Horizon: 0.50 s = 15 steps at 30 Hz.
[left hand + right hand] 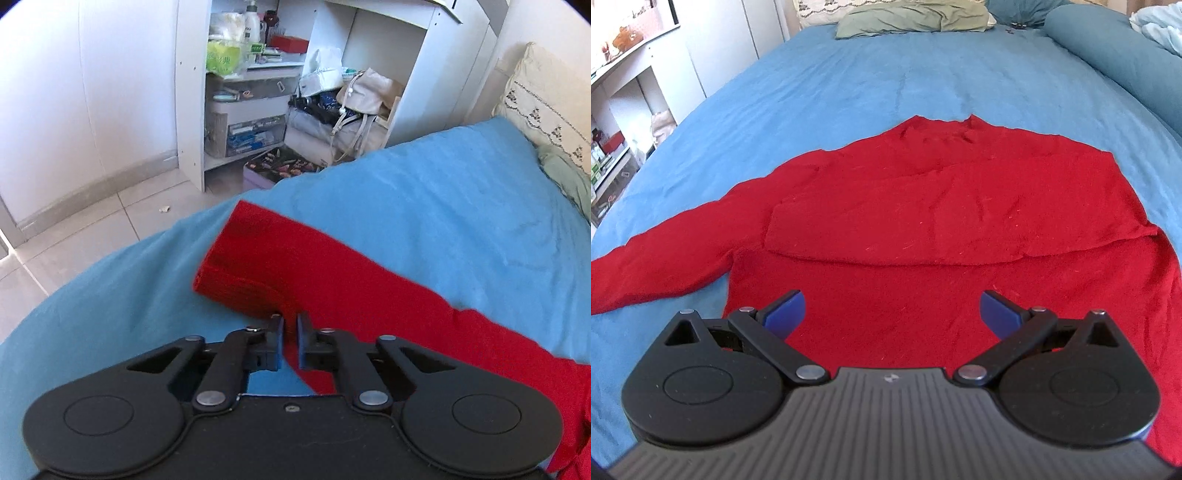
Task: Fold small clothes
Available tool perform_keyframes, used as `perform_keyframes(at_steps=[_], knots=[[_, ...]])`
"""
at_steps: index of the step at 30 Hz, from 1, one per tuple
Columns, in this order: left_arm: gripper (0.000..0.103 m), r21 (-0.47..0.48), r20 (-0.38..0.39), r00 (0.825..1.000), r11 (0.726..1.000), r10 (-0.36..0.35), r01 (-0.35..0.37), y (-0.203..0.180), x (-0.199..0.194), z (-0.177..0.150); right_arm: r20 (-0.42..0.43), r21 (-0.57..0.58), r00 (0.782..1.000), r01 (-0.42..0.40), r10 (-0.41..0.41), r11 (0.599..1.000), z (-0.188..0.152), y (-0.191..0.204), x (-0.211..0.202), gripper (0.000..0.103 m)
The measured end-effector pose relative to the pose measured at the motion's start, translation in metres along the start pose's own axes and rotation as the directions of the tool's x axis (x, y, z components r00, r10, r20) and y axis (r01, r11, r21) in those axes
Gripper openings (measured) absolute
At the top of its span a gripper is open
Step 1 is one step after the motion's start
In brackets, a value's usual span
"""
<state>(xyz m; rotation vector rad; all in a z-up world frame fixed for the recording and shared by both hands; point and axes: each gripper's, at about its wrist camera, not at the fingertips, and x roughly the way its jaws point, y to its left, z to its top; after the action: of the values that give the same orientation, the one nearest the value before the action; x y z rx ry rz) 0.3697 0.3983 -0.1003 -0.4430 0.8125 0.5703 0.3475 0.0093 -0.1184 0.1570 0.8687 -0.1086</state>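
The red sweater (pixel 923 206) lies flat on the blue bedsheet (pixel 849 81), one sleeve folded across its chest. The left gripper (pixel 290 321) seems pinched on the other sleeve (pixel 295 258), which runs toward 11 o'clock. The right gripper (pixel 892 306) hangs spread wide above the hem at 6 o'clock.

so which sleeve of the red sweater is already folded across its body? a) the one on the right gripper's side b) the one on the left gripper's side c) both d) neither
a: on the red sweater one sleeve lies across the chest, while the other sleeve stretches out flat on the blue sheet.
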Motion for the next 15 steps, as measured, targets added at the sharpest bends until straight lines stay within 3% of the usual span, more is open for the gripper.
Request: perform_keyframes(at_steps=[4,8,11,15], knots=[[0.006,0.073,0.096,0.995,0.997,-0.008,0.001,-0.028,-0.028,0.006,0.012,0.014,1.0,0.009,-0.009,1.0,0.004,-0.015,0.003,0.103],[0.006,0.159,0.157,0.984,0.985,-0.088,0.063,-0.08,-0.069,0.013,0.037,0.031,0.999,0.001,-0.002,1.0,0.015,-0.038,-0.004,0.103],[0.006,0.257,0.185,0.969,0.96,-0.165,0.114,-0.137,-0.105,0.01,0.05,0.043,0.999,-0.01,0.008,0.999,0.026,-0.06,-0.011,0.103],[0.006,0.383,0.181,0.938,0.9,-0.294,0.208,-0.222,-0.15,-0.014,0.066,0.047,0.997,-0.035,0.032,0.998,0.042,-0.093,-0.026,0.103]])
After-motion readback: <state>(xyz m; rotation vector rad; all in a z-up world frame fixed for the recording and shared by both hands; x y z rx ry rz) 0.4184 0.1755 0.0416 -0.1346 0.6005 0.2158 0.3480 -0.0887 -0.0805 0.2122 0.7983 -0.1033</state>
